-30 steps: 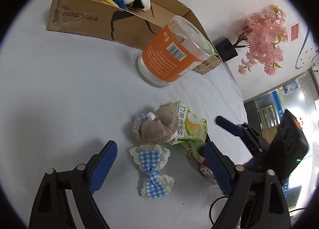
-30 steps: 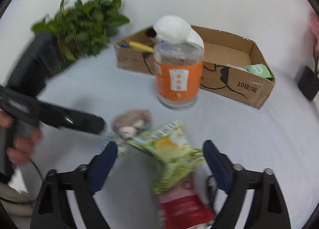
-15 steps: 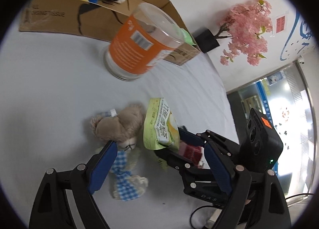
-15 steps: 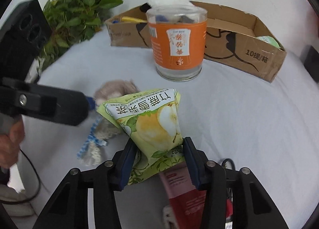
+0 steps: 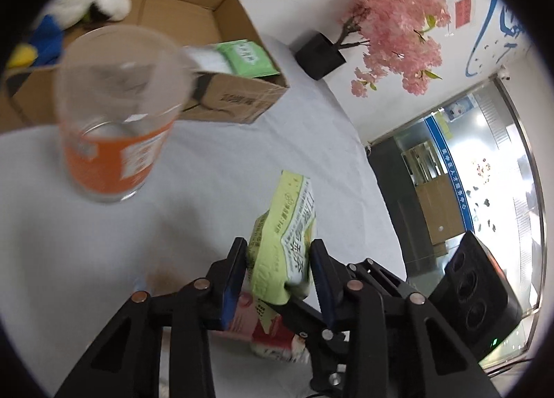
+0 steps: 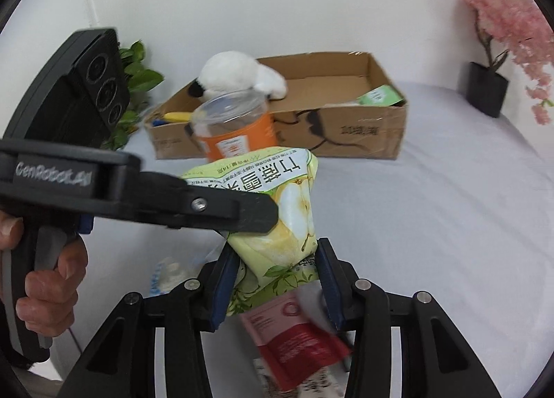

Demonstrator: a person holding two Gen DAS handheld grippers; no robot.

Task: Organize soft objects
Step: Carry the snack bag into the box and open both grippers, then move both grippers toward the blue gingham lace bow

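1. Green snack bag [image 6: 277,211], pear picture and printed characters on its face, is held upright above the white tablecloth [image 6: 450,211], in front of the orange jar.
2. Right gripper [image 6: 275,280]: jaws closing, narrowed about halfway, blue pads pressed on the bag's lower end from both sides. The bag bulges above the pads.
3. Left gripper [image 5: 280,280]: jaws closing, also about half open, with the same bag between its blue pads. In the left wrist view the pads sit against the bag's two faces; in the right wrist view one black finger [image 6: 221,207] lies across the bag's middle.
4. Hand [image 6: 48,287] grips the left gripper's handle at the left edge of the right wrist view.
5. Red and pink packet [image 6: 297,332] lies on the cloth just under the bag, partly between the right gripper's fingers.
6. Something small, blue and white [image 6: 166,273], lies on the cloth left of the right gripper; too blurred to identify.
7. Clear jar with orange label [image 5: 110,121], upright, no lid on, stands between the bag and the cardboard box [image 6: 367,134].
8. In the box: white plush toy [image 6: 239,76] at one end, green packet [image 6: 381,96] at the other, a yellow item [image 6: 176,116] beside the plush.
9. Pink blossom tree in black pot [image 5: 398,27] right of the box; green leafy plant [image 6: 138,72] on its left.
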